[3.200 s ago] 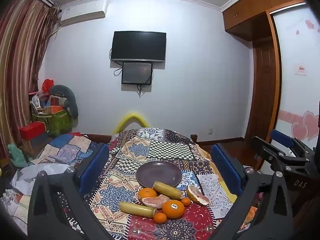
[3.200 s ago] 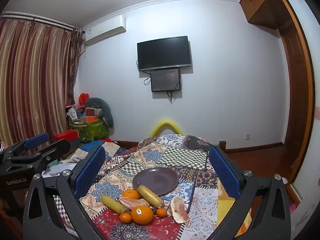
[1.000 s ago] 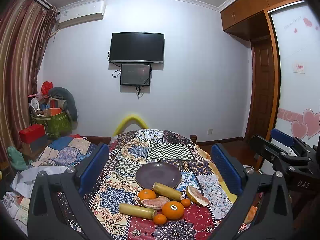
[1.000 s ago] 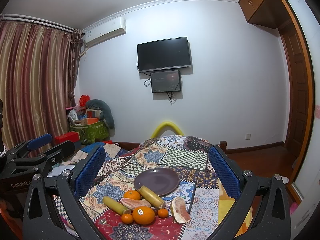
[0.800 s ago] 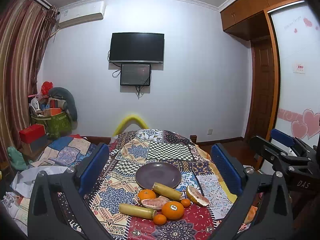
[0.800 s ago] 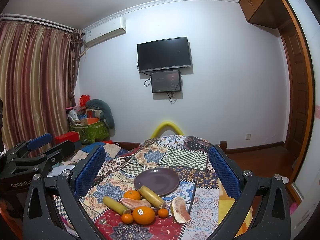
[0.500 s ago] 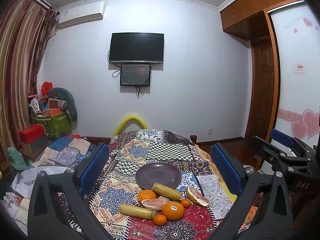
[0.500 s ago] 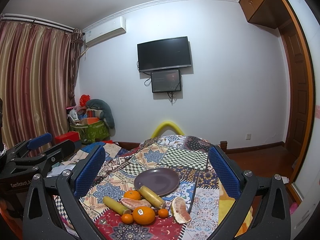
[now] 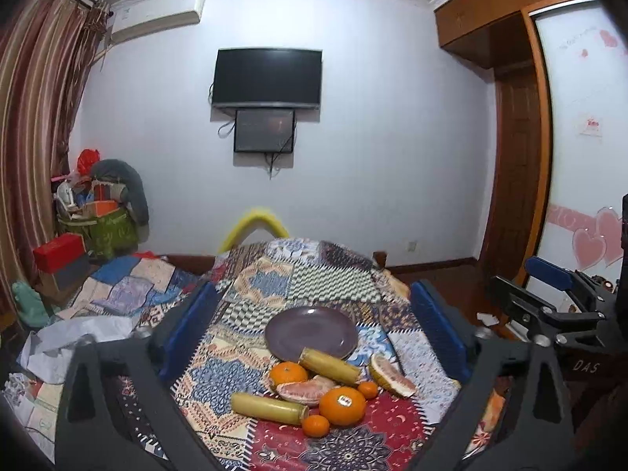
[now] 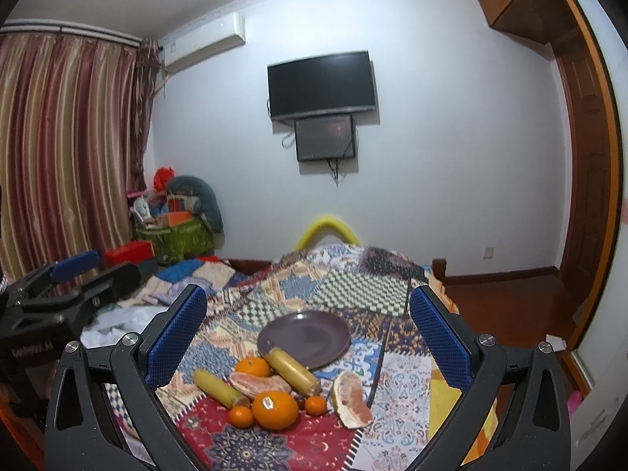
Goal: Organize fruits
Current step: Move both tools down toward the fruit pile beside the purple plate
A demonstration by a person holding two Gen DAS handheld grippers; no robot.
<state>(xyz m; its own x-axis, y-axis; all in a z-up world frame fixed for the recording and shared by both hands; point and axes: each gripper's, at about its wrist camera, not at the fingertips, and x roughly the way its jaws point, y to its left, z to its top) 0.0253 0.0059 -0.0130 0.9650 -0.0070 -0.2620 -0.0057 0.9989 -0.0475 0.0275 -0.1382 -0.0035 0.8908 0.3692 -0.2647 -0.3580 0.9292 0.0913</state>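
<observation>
A heap of fruit lies on the patchwork cloth, just in front of an empty purple plate [image 9: 311, 333] [image 10: 304, 333]. It holds a large stickered orange [image 9: 342, 406] [image 10: 274, 410], three small oranges, two yellow-green cane sections [image 9: 269, 408] [image 9: 329, 365] and two pomelo wedges [image 9: 390, 371] [image 9: 304, 390]. My left gripper [image 9: 313, 294] hovers short of the heap; its jaws are closing, with nothing between them. My right gripper [image 10: 307, 294] is held beside it, open and empty. Each gripper also shows at the edge of the other's view.
The patchwork-covered table [image 9: 306, 274] runs away toward a white wall with a mounted TV [image 9: 267, 76]. A yellow chair back [image 9: 255, 223] stands at its far end. Bags and boxes [image 9: 98, 216] pile up at the back left by striped curtains. A wooden door [image 9: 514, 180] is on the right.
The left gripper's blue pads have drawn slightly inward. The fruit, the plate and the right gripper stay where they were.
</observation>
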